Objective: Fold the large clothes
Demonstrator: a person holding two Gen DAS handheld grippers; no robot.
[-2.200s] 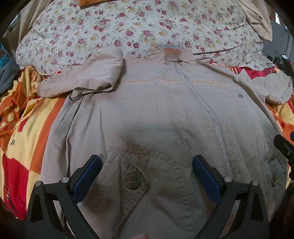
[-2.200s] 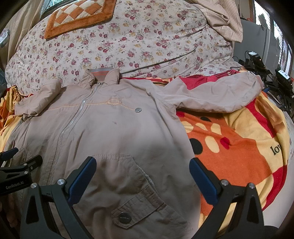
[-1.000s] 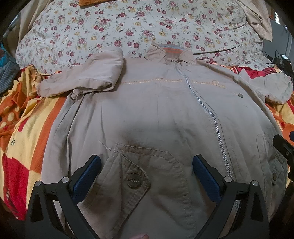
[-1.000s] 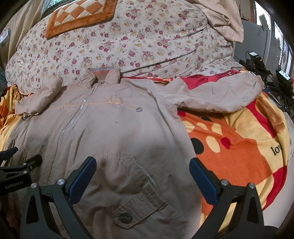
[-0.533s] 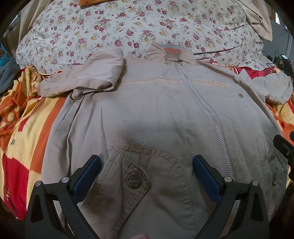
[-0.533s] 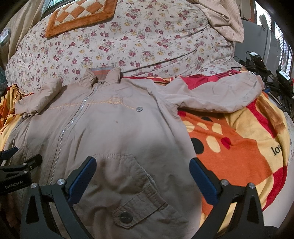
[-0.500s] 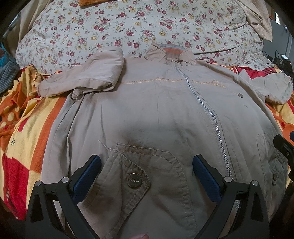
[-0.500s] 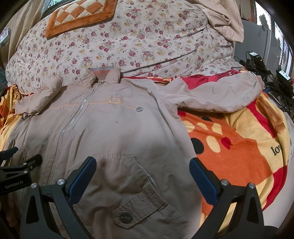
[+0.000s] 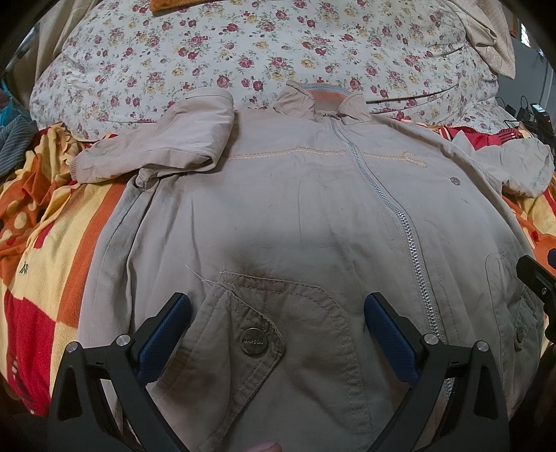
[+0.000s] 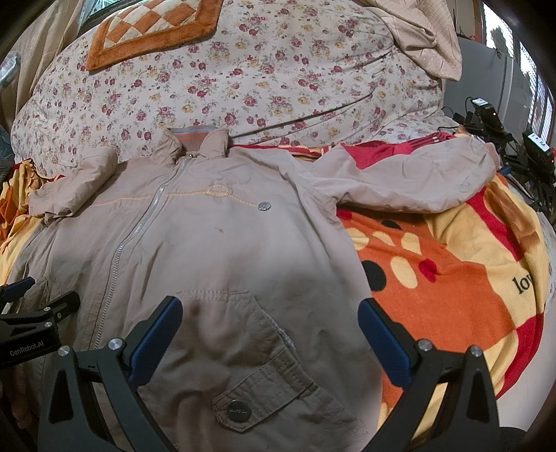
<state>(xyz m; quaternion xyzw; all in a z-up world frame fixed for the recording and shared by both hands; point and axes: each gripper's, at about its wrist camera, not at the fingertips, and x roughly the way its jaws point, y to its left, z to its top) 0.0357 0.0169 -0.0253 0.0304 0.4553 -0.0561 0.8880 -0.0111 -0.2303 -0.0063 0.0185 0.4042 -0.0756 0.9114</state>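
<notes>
One beige jacket (image 9: 295, 215), two wide-open hand-held grippers: left (image 9: 278, 313), right (image 10: 269, 314).

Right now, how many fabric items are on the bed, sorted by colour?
Beige: 1, the jacket
Floral: 1, the quilt
Orange, yellow and red: 1, the blanket
Orange checkered: 1, the cushion
Total: 4

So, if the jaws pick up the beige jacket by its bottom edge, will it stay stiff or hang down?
The beige jacket is probably floppy: its left sleeve lies creased and doubled over. It would likely sag and drag, since the right sleeve spreads far out over the blanket. The zipper may stiffen the middle slightly.
</notes>
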